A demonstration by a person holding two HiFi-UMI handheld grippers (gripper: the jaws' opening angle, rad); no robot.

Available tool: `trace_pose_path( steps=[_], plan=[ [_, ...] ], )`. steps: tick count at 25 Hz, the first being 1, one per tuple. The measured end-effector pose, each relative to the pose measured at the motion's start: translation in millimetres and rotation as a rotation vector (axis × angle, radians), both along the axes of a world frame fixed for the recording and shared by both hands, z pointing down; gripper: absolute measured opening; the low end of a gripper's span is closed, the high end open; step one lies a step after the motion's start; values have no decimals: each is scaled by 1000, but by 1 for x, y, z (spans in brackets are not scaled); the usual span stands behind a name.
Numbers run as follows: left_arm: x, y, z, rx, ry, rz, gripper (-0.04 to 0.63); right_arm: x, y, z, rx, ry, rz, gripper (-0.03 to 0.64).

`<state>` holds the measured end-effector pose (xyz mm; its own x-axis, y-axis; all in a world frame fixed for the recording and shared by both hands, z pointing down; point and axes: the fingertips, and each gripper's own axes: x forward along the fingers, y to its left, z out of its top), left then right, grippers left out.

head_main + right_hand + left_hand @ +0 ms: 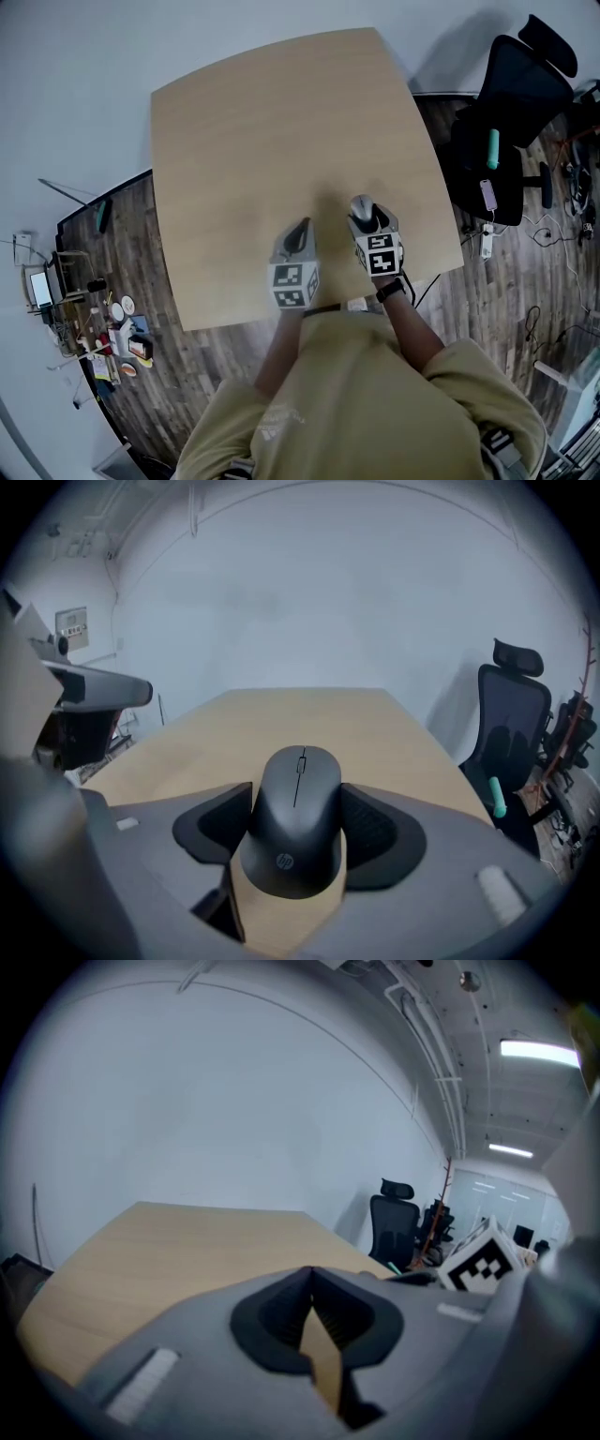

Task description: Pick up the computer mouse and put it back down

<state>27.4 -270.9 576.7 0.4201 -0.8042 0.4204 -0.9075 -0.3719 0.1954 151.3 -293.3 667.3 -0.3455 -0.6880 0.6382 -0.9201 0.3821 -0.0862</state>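
The right gripper (367,217) clamps the computer mouse (300,822) by its sides, seemingly clear of the table (262,122) near its front edge (so the pick-up looks done). The left gripper (311,1290) hovers alongside, jaws together and empty. Next comes a level lowering, then release.

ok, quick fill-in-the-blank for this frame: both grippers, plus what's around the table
1. The right gripper is shut on a black computer ____.
2. The left gripper has its jaws together and holds ____.
3. In the head view, a black office ____ stands on the floor right of the wooden table.

Missing words: mouse; nothing; chair.
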Motion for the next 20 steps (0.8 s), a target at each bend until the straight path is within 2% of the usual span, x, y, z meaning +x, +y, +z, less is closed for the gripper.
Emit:
trace_pose_path(
  steps=[8,14,20],
  plan=[
    [-20,-4,-77,202,12,-73,2,-7,-14,-134,301,-89,-6,301],
    [-21,7,-138,343,17,-95,1,-4,2,-214,462,-166,-3,301],
    [-11,31,-182,435,37,-106,1,6,32,-278,602,-207,-19,301]
  ],
)
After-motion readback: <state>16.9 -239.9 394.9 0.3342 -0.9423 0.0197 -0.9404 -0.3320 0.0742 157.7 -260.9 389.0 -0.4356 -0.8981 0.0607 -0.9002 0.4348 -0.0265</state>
